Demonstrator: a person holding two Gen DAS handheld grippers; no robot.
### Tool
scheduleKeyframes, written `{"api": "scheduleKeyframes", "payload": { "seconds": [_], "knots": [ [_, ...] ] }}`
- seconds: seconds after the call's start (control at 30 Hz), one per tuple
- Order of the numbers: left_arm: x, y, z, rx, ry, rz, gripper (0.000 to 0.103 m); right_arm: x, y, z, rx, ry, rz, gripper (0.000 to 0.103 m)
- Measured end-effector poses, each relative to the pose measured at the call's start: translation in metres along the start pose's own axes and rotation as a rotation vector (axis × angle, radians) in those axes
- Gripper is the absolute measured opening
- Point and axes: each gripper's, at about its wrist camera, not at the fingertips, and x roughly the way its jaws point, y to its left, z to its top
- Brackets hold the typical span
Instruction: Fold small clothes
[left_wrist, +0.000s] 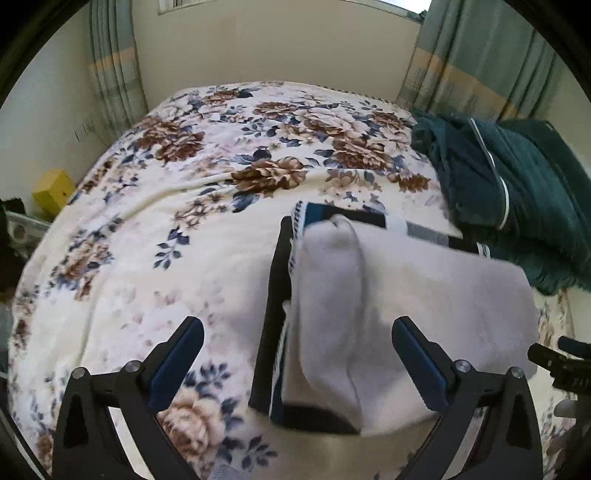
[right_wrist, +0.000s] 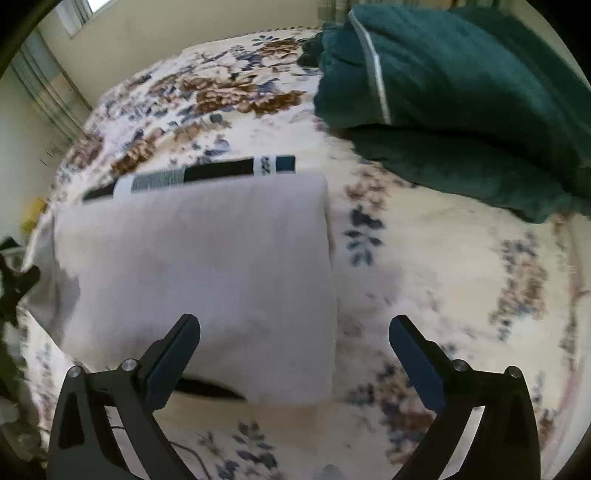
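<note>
A small white garment (left_wrist: 406, 295) lies folded flat on the floral bedspread (left_wrist: 166, 221). A dark waistband with blue, white and grey blocks (left_wrist: 354, 218) shows along its far and left edges. It also shows in the right wrist view (right_wrist: 207, 273), with the band (right_wrist: 221, 171) at its far edge. My left gripper (left_wrist: 295, 363) is open and empty, hovering over the garment's left part. My right gripper (right_wrist: 295, 363) is open and empty above the garment's right edge.
A dark green blanket (left_wrist: 517, 184) is piled at the bed's right side, also in the right wrist view (right_wrist: 461, 103). A yellow box (left_wrist: 53, 192) stands beside the bed at left. Curtains (left_wrist: 476, 62) and a wall lie beyond. The other gripper's tip (left_wrist: 561, 362) shows at right.
</note>
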Motion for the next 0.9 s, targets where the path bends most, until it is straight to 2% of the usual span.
{"api": "scheduleKeyframes", "payload": {
  "seconds": [0.1, 0.23, 0.43, 0.77, 0.9],
  "knots": [
    [-0.023, -0.016, -0.012, 0.023, 0.002, 0.043, 0.103, -0.022, 0.008, -0.021, -0.018, -0.035, -0.092, 0.103],
    [-0.064, -0.032, -0.023, 0.051, -0.020, 0.063, 0.103, -0.068, 0.013, -0.049, -0.020, -0.089, -0.158, 0.103],
    [-0.150, -0.047, -0.044, 0.065, -0.070, 0.050, 0.103, -0.160, 0.012, -0.087, -0.009, -0.169, -0.170, 0.103],
    [-0.329, -0.070, -0.080, 0.083, -0.190, -0.008, 0.103, -0.361, -0.004, -0.170, -0.014, -0.337, -0.174, 0.103],
    [-0.385, -0.074, -0.094, 0.108, -0.239, -0.011, 0.103, -0.438, -0.013, -0.209, 0.005, -0.411, -0.159, 0.103]
  ]
}}
